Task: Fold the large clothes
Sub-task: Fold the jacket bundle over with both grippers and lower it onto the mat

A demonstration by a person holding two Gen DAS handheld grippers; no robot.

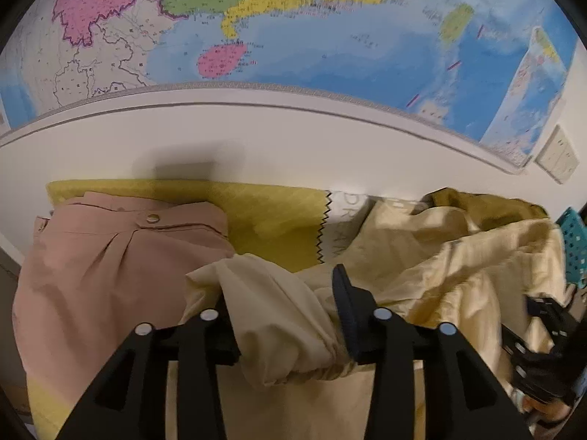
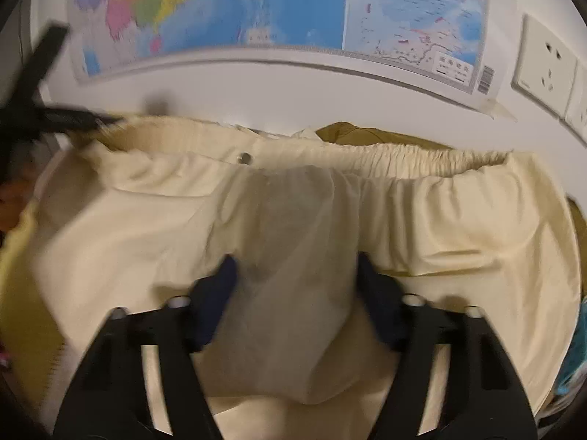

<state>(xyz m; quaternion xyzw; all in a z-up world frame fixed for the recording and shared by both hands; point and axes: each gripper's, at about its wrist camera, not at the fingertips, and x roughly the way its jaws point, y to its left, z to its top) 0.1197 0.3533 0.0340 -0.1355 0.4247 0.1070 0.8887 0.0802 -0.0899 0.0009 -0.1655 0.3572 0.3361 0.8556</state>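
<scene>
Cream trousers (image 2: 458, 227) with an elastic waistband (image 2: 422, 161) lie spread before the wall, waistband at the far side. My right gripper (image 2: 296, 260) hovers over their middle; a greyish fold of the cloth (image 2: 293, 311) rises between its blue pads (image 2: 223, 282), which stand apart. In the left wrist view a bunched end of the same cream trousers (image 1: 279, 322) fills my left gripper (image 1: 282, 293). The cloth drapes over and hides the left finger, while the right fingertip (image 1: 343, 293) stands bare. Both views are blurred.
A folded pink garment (image 1: 121, 256) lies at the left on a yellow-green cloth (image 1: 271, 212). An olive garment (image 1: 488, 205) is heaped behind the trousers, next to a teal basket (image 1: 572, 242). A wall map (image 1: 293, 36) and a socket (image 2: 546, 62) are on the wall close behind.
</scene>
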